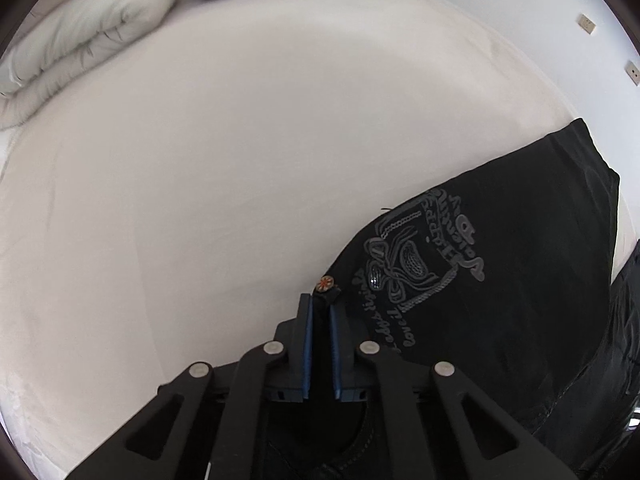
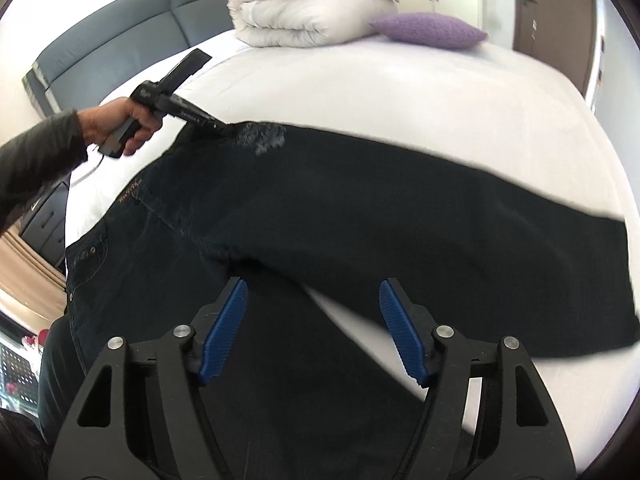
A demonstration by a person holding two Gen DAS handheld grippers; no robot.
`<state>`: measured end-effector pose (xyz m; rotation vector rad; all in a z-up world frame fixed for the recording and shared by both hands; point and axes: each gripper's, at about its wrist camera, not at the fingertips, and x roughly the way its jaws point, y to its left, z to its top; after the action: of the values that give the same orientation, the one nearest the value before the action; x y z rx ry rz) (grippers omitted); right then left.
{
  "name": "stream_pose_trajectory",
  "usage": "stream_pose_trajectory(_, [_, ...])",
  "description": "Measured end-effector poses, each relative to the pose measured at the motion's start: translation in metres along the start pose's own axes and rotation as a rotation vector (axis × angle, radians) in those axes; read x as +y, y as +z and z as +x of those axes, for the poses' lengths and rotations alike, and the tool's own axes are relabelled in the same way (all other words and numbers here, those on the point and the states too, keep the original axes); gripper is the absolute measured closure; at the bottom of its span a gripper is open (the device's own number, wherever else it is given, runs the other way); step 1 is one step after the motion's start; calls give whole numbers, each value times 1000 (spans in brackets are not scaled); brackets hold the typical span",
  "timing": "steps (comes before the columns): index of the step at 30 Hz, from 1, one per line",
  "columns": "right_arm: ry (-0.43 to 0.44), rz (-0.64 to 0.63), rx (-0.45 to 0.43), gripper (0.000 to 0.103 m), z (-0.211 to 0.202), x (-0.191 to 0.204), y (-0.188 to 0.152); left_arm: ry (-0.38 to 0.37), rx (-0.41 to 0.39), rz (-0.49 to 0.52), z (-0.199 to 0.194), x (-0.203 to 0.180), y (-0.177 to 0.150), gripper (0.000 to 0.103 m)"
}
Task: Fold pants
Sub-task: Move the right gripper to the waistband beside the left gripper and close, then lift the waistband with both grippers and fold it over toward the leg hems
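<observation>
Dark pants point(image 2: 360, 208) with grey embroidery lie spread on a white bed point(image 2: 400, 88). In the left wrist view the embroidered part point(image 1: 480, 264) stretches to the right. My left gripper point(image 1: 320, 308) is shut on the pants' waist corner by a small orange button point(image 1: 325, 283). It also shows in the right wrist view point(image 2: 224, 128), held by a hand at the pants' far edge. My right gripper point(image 2: 314, 292) is open, above the crotch where the two legs split. One leg runs right, the other runs down under the gripper.
A folded white duvet point(image 2: 312, 16) and a purple pillow point(image 2: 428, 30) sit at the far end of the bed. A grey headboard point(image 2: 120, 40) is at the left. A wall with sockets point(image 1: 586, 24) is beyond the bed's right side.
</observation>
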<state>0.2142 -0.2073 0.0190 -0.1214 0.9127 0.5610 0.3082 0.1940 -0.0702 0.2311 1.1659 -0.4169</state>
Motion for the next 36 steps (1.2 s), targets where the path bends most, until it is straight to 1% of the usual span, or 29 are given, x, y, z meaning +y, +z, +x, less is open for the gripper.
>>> stream_pose_trajectory(1, [3, -22, -11, 35, 1, 3, 10, 15, -45, 5, -13, -6, -7, 97])
stream_pose_trajectory(3, [9, -64, -38, 35, 5, 10, 36, 66, -104, 37, -30, -18, -21, 97])
stream_pose_trajectory(4, [10, -87, -50, 35, 8, 14, 50, 80, -126, 49, -33, -20, -20, 97])
stream_pose_trajectory(6, [5, -136, -73, 35, 17, 22, 79, 115, -185, 80, -51, -40, -35, 98])
stream_pose_trajectory(7, [6, -159, -78, 35, 22, 28, 92, 124, -205, 88, -47, -47, -38, 98])
stream_pose_trajectory(8, [14, -184, -79, 35, 29, 34, 105, 134, -225, 99, -51, -53, -41, 98])
stream_pose_trajectory(11, [8, -286, -63, 35, 56, 58, 137, 152, -274, 116, -59, -55, -52, 98])
stream_pose_trajectory(12, [6, -323, -49, 35, 65, 66, 145, 154, -286, 117, -53, -54, -46, 98])
stream_pose_trajectory(14, [-7, -388, -13, 35, 88, 81, 157, 169, -312, 124, -55, -59, -49, 98])
stream_pose_trajectory(15, [-16, -401, 3, 36, 99, 87, 163, 170, -322, 123, -52, -59, -62, 98])
stream_pose_trajectory(16, [-18, -406, 26, 39, 111, 90, 167, 165, -332, 119, -48, -62, -73, 98])
stream_pose_trajectory(20, [-35, -401, 110, 49, 146, 95, 177, 142, -351, 110, -53, -62, -77, 98])
stream_pose_trajectory(21, [-31, -386, 132, 55, 152, 93, 179, 137, -354, 108, -53, -60, -77, 98])
stream_pose_trajectory(22, [-23, -360, 156, 68, 158, 90, 180, 135, -356, 107, -53, -61, -78, 98])
stream_pose_trajectory(23, [-4, -332, 176, 74, 163, 88, 181, 132, -356, 106, -50, -49, -68, 98])
stream_pose_trajectory(24, [16, -301, 192, 79, 165, 85, 182, 126, -357, 102, -50, -47, -68, 98])
stream_pose_trajectory(25, [25, -288, 192, 86, 165, 83, 182, 124, -359, 99, -51, -53, -75, 98])
stream_pose_trajectory(28, [45, -288, 190, 94, 161, 81, 181, 118, -368, 99, -55, -61, -88, 98])
stream_pose_trajectory(30, [31, -343, 183, 96, 155, 87, 177, 119, -372, 103, -57, -64, -93, 98])
stream_pose_trajectory(33, [-10, -486, 181, 98, 148, 105, 168, 124, -379, 119, -64, -67, -101, 98])
stream_pose_trajectory(34, [-37, -561, 177, 98, 144, 114, 161, 123, -382, 125, -66, -69, -106, 98])
stream_pose_trajectory(35, [-71, -663, 166, 98, 138, 126, 149, 123, -385, 135, -68, -72, -111, 98])
stream_pose_trajectory(36, [-97, -749, 156, 98, 122, 132, 123, 126, -382, 148, -69, -74, -117, 98])
